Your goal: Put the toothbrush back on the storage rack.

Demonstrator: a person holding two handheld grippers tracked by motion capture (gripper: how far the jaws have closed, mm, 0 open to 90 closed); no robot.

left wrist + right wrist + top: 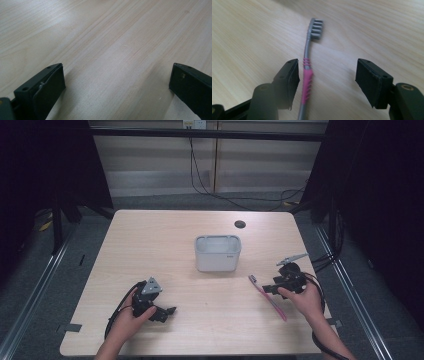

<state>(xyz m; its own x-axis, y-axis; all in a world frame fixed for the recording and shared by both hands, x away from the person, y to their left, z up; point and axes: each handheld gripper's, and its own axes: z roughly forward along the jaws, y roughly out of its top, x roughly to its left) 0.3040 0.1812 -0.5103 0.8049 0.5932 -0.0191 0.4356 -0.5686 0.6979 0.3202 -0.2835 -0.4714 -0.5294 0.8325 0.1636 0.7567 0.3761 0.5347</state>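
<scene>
- pale wood surface (165, 240) with rounded corners, standing on grey carpet; dark curtains to both sides, cables trailing along the back wall.
- white tub (217, 252), open at the top, sits near the middle of the surface; small dark round disc (240, 224) lies behind it toward the far edge.
- my left gripper (167, 312) rests low at the near left, its fingers (50, 85) spread wide, bare wood between them.
- my right gripper (327, 80) sits at the near right, fingers (372, 82) released and apart, straddling the toothbrush (307, 75).
- toothbrush lies flat on the surface, right of the tub: pink grip, grey neck, grey bristle head pointing away from me; the grip lies just beside my left-hand finger in the right gripper view, contact not resolvable.
</scene>
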